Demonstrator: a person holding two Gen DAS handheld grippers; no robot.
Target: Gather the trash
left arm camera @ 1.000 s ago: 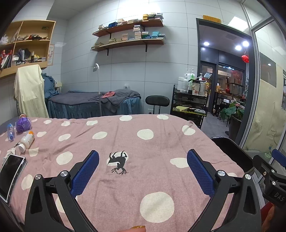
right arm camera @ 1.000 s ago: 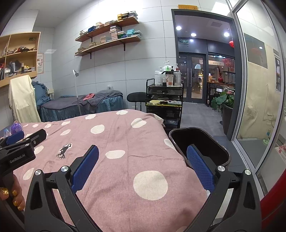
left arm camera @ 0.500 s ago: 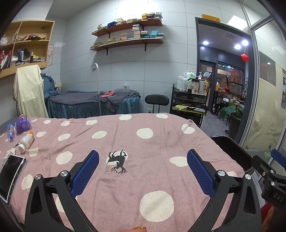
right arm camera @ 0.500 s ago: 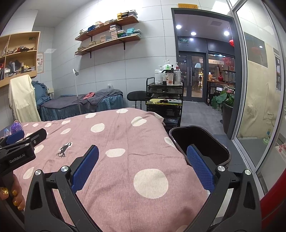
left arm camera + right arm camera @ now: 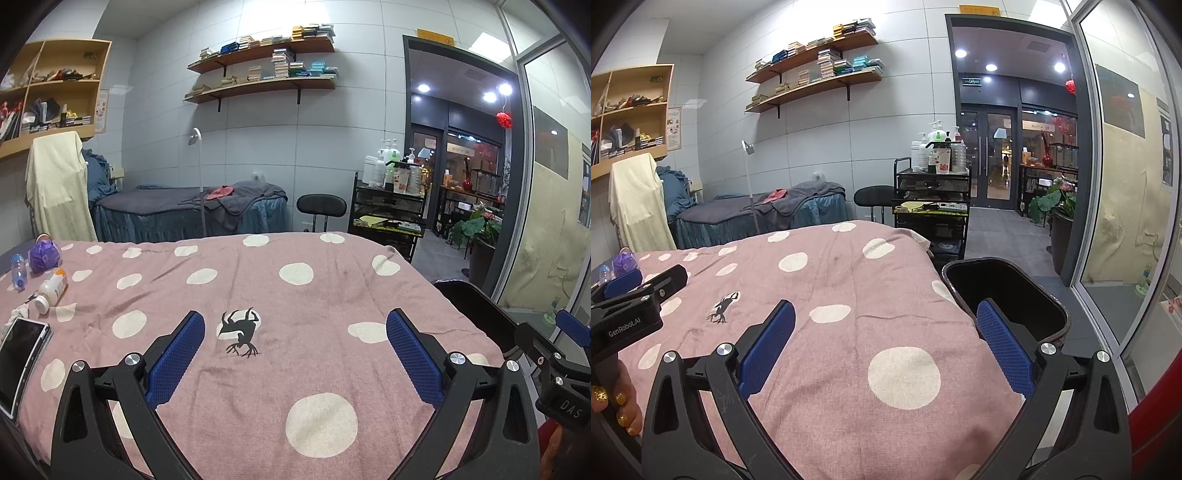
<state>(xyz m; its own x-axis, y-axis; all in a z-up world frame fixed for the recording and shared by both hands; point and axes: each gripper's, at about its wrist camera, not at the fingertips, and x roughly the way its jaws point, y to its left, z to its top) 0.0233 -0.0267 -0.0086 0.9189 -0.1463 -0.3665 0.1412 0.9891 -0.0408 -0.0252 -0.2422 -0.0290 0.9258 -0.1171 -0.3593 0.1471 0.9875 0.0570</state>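
At left of the left wrist view lie our trash: white bottle (image 5: 51, 290), purple wad (image 5: 44, 254). Both grippers, left (image 5: 295, 350) and right (image 5: 885, 345), gape empty; bin (image 5: 1049, 295) at lower right. We risk grabbing the phone (image 5: 22, 354).

Both my wrist cameras sit low over the pink spotted bedspread (image 5: 258, 288), facing the doorway (image 5: 990, 147); both views share the bedspread.

Bottles (image 5: 51, 286) & phone (image 5: 22, 354) on bed's (image 5: 295, 369) left edge, bin (image 5: 1008, 295) beside its right, cart (image 5: 932, 206) behind
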